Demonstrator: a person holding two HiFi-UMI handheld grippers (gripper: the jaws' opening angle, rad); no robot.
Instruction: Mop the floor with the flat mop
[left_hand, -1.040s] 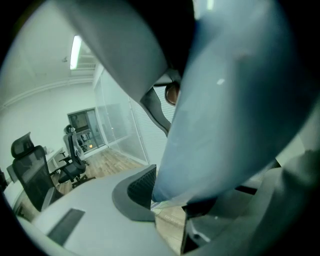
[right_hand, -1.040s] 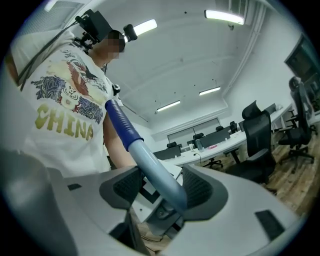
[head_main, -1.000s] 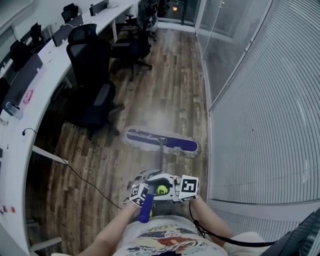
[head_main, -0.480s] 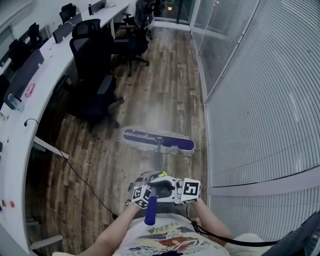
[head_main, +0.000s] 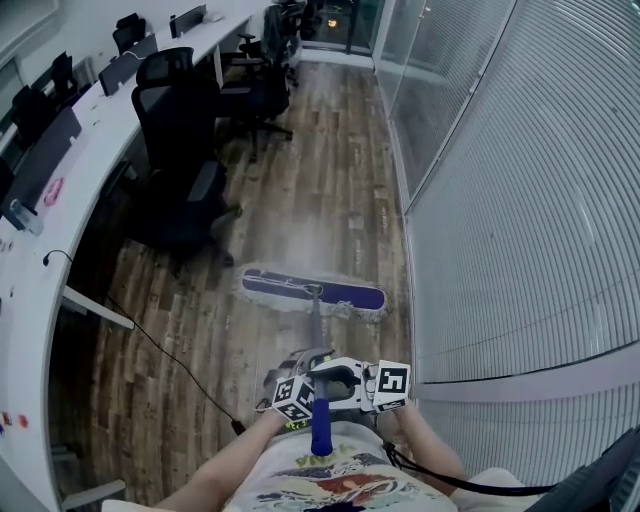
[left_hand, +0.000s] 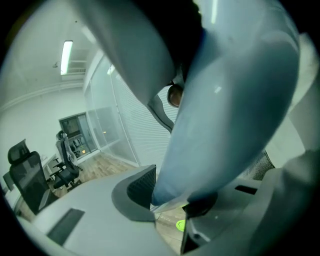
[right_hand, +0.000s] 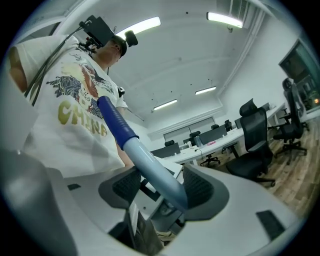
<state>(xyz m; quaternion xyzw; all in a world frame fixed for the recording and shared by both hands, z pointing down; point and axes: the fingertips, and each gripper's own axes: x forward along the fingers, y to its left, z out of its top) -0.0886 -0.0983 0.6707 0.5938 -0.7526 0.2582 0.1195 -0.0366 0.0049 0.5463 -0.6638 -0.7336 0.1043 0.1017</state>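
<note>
The flat mop's purple head (head_main: 312, 293) with its pale fringe lies on the wooden floor ahead of me, near the blind-covered glass wall. Its handle (head_main: 315, 335) runs back to both grippers in front of my body, and its blue grip (head_main: 321, 430) sticks out behind them. The left gripper (head_main: 297, 395) and right gripper (head_main: 375, 385) sit side by side, both shut on the handle. In the left gripper view the pale handle (left_hand: 225, 100) fills the frame, clamped in the left gripper (left_hand: 170, 197). In the right gripper view the handle (right_hand: 150, 167) is pinched in the right gripper (right_hand: 162, 187).
Black office chairs (head_main: 180, 150) stand along a long white desk (head_main: 60, 240) on the left. A black cable (head_main: 170, 355) trails across the floor from the desk. The glass wall with blinds (head_main: 520, 220) closes the right side. The wooden aisle (head_main: 330, 150) runs ahead.
Both grippers and the handle have shifted lower and slightly right in the head view. The mop head has slid a little to the left on the floor. Both grips are unchanged.
</note>
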